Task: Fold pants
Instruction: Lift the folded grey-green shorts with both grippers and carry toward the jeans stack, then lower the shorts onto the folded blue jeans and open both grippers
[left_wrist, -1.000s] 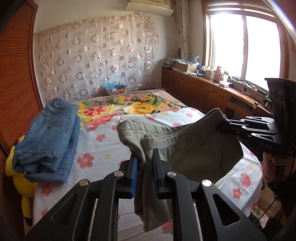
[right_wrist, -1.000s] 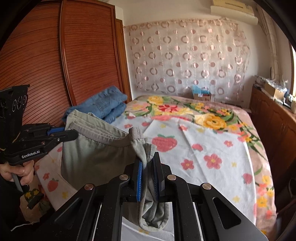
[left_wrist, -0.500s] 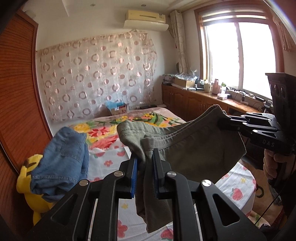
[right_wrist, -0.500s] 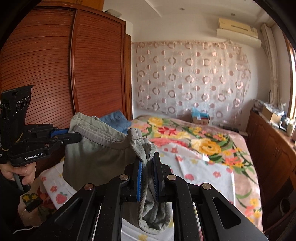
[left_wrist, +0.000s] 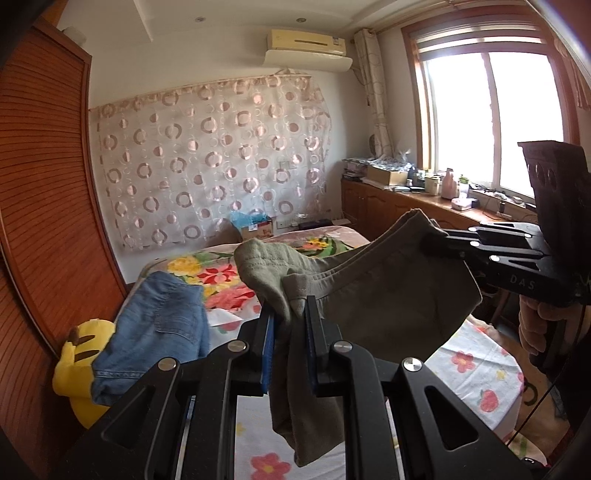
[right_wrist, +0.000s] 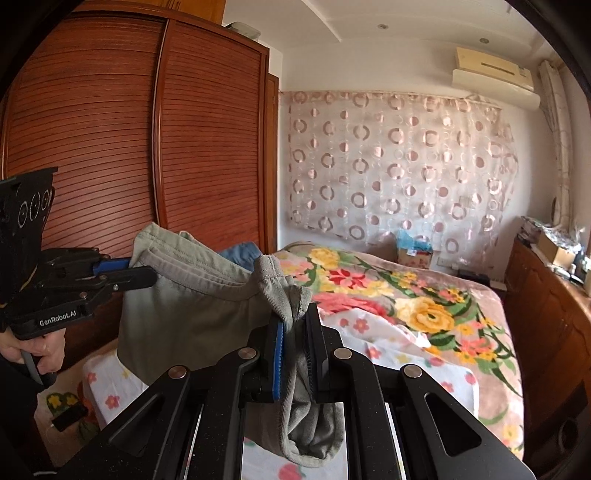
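The olive-green pants (left_wrist: 388, 295) hang in the air above the bed (left_wrist: 476, 365), stretched between the two claws. The left claw (left_wrist: 289, 325) is clamped on one bunched corner of the waistband, with a fold of cloth drooping down between its blue pads (left_wrist: 266, 354). The right claw (right_wrist: 295, 332) pinches the opposite corner the same way, and a loose wad of grey-green fabric sags below its fingers. In the left wrist view the right claw (left_wrist: 443, 240) shows from the side, closed on the waistband edge, with the person's hand (left_wrist: 535, 325) wrapped around its handle. In the right wrist view the left claw (right_wrist: 144, 273) likewise grips the cloth near the wooden wardrobe (right_wrist: 147, 129). Between the two grips the waistband runs nearly level with a slight dip, and the body of the pants falls as a broad flat panel beneath it, clear of the floral bedspread (right_wrist: 406, 295).

A pair of blue jeans (left_wrist: 159, 332) lies heaped at the bed's left side, partly over a yellow plush toy (left_wrist: 77, 365). A patterned curtain (left_wrist: 210, 166) covers the far wall, under an air conditioner (left_wrist: 306, 48).
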